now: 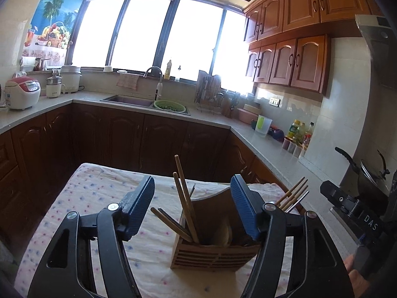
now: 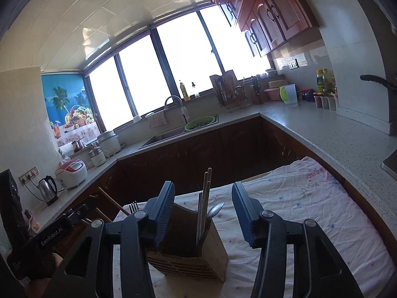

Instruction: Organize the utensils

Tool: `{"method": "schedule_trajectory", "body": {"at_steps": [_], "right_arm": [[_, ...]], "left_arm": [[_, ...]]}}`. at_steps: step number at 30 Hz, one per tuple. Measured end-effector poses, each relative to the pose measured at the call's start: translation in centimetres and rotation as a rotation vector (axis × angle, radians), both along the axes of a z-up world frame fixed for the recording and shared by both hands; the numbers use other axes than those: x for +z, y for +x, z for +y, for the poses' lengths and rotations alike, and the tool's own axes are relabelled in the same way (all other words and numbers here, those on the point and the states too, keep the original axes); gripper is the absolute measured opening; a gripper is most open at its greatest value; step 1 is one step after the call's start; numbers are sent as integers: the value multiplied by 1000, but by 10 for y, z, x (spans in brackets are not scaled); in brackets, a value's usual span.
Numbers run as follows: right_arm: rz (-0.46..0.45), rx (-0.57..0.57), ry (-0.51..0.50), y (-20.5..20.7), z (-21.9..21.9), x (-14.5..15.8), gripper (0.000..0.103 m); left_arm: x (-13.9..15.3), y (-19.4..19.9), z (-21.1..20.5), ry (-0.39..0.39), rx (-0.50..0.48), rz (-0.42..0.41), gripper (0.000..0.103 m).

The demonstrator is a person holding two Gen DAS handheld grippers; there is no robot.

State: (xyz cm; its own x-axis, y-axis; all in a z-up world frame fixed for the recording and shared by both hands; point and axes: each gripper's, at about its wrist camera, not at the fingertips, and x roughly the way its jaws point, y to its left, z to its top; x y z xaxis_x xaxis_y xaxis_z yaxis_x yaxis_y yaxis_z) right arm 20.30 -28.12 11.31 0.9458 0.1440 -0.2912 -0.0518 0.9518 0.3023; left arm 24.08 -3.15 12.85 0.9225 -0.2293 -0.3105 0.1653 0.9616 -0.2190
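A wooden slatted utensil holder [image 1: 213, 253] stands on the cloth-covered table [image 1: 99, 198]. Chopsticks [image 1: 184, 198] and a wooden spoon [image 1: 227, 233] stand in it. More chopsticks [image 1: 294, 193] stick up at its right side, behind my finger. My left gripper [image 1: 192, 193] is open and empty, its jaws wide on either side above the holder. In the right wrist view the holder [image 2: 198, 255] holds chopsticks [image 2: 204, 198] and a metal spoon [image 2: 215, 209]; a fork [image 2: 134, 207] shows at its left. My right gripper [image 2: 202, 206] is open and empty above it.
The table's far edge drops off toward dark cabinets [image 1: 148, 134]. A stone counter [image 2: 335, 139] runs along the right with bottles [image 1: 297, 131] and a pot [image 1: 372, 173]. The sink [image 1: 129, 100] and a green colander [image 1: 170, 106] lie under the windows.
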Motion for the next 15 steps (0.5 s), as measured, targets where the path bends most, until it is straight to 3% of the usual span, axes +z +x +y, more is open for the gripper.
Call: {"method": "schedule_trajectory", "body": {"at_steps": [1, 6, 15], "right_arm": [[-6, -5, 2, -4, -2, 1, 70], [-13, -5, 3, -24, -6, -5, 85], [56, 23, 9, -62, -2, -43, 88]], "left_arm": [[1, -4, 2, -3, 0, -2, 65], [-5, -27, 15, -23, 16, 5, 71], [-39, -69, 40, -31, 55, 76, 77]]}}
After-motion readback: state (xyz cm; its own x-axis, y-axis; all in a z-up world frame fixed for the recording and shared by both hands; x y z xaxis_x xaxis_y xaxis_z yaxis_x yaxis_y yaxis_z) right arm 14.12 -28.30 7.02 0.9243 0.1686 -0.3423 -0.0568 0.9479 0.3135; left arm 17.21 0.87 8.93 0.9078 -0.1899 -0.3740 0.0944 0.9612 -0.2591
